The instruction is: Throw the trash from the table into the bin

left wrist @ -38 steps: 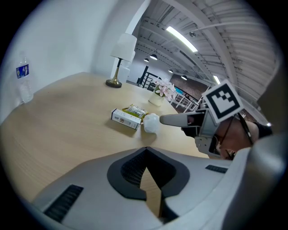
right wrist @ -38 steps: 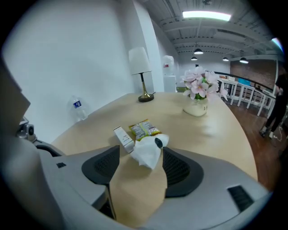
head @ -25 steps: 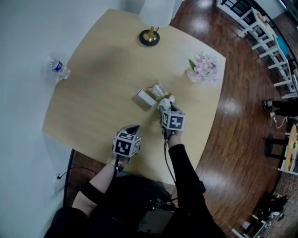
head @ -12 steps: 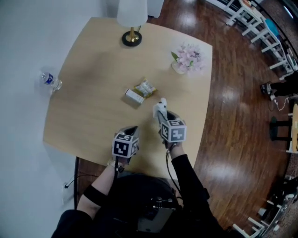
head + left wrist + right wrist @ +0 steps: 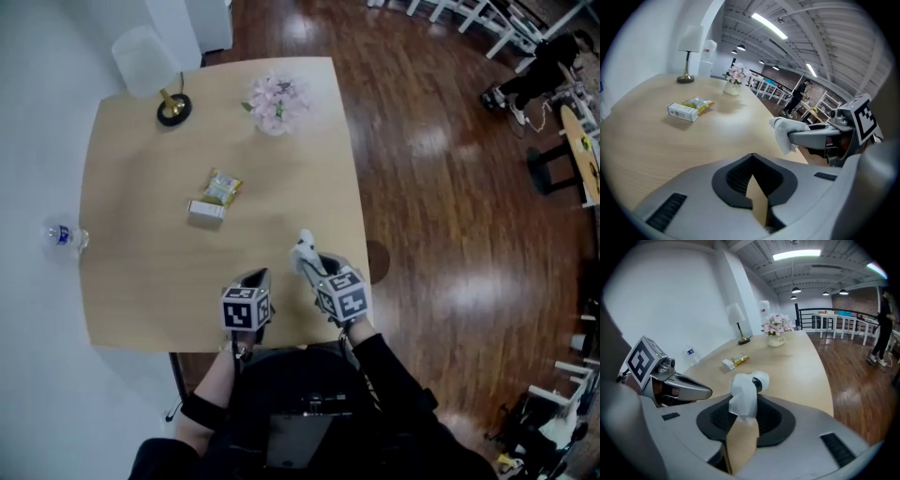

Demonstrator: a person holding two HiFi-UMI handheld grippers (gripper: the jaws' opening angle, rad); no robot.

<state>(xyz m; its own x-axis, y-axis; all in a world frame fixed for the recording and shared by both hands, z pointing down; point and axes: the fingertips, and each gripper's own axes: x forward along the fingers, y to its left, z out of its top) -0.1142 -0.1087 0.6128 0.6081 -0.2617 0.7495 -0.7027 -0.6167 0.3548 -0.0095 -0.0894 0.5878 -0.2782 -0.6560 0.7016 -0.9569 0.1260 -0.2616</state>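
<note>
**Head view.** I found the right gripper over the near edge of the table. Its jaws had just been closing, and a white tissue was clamped between them. The left gripper hovered just beside it. A snack packet and a small box lay side by side mid-table, well apart from both tools. No bin appeared in this view.

**Left gripper view.** The jaws stood together with nothing between them. The tissue hung off the right tool's tip, close by.

**Right gripper view.** Only a fold of the tissue was pinched at the tips. The rest drooped loose.

**Risks, in my judgement.**
- The shallow hold could let the tissue slip free on a quick swing.
- With the bin unseen, I could release short of it.
- The neighbouring tool could snag the loose part of the tissue.
</note>
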